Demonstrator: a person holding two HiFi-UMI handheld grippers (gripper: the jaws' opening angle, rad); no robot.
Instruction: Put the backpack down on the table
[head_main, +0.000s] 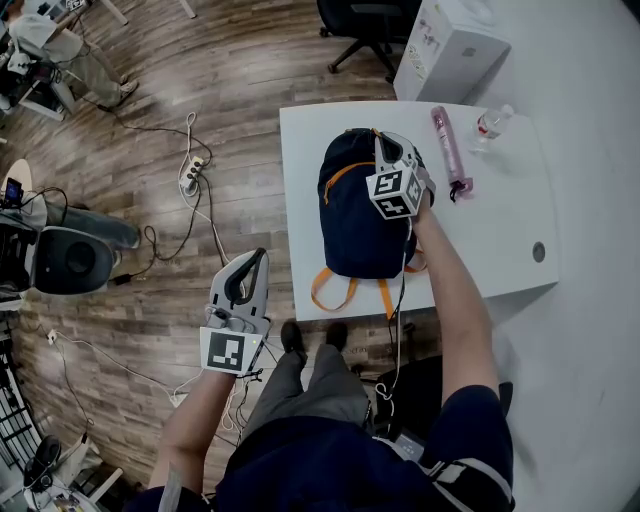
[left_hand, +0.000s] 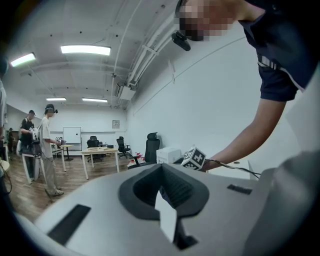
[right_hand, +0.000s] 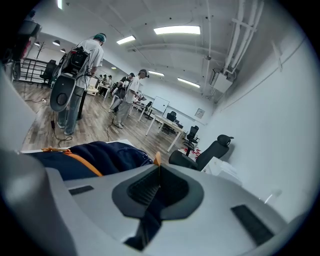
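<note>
Navy backpack (head_main: 358, 215) with orange trim lying on white table (head_main: 500, 240), top end pointing toward far edge. Orange straps (head_main: 330, 290) hanging over near edge. Right hand-held gripper (head_main: 383, 140) pinching dark strap at backpack's top, jaws together.

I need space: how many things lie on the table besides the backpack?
2: a pink tube right of the backpack, a clear bottle beyond it. The backpack may hide more.
</note>
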